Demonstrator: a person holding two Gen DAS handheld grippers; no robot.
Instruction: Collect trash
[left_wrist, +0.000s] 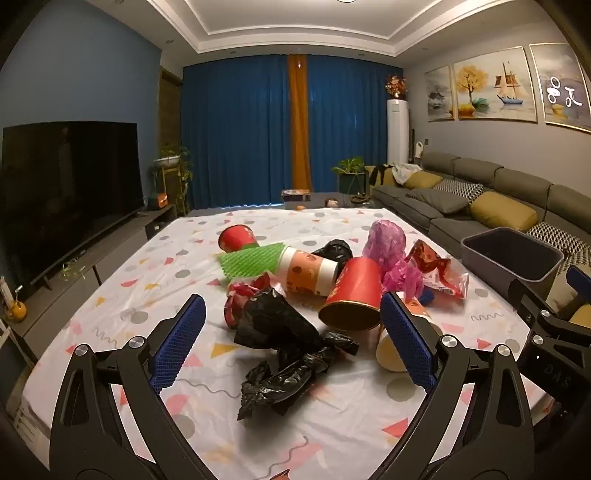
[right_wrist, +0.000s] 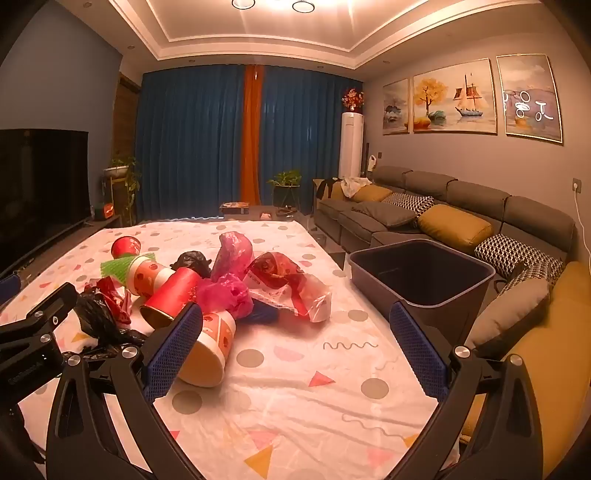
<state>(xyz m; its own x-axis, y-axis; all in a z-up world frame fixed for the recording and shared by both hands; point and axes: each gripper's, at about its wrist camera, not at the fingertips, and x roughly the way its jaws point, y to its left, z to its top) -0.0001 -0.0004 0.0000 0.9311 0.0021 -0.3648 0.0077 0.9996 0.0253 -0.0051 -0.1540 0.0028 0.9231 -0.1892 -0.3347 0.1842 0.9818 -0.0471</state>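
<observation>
Partly hidden white cup (left_wrist: 388, 350) behind left gripper (left_wrist: 291, 332)

My table (left_wrist: 122, 295), patterned cloth: black bags (left_wrist: 284, 350), paper cups (left_wrist: 352, 299), green mesh (left_wrist: 251, 260), pink bag (left_wrist: 388, 251), red wrapper (left_wrist: 439, 273); grey bin (right_wrist: 421, 273) at right edge.

With its jaws spread wide and holding nothing, the right gripper (right_wrist: 295, 347) hangs over the tablecloth (right_wrist: 295, 398), a fallen cup (right_wrist: 208, 350) beside its left finger, the trash pile (right_wrist: 207, 284) behind it, the bin (right_wrist: 421, 273) apparently at the table's right edge.
</observation>
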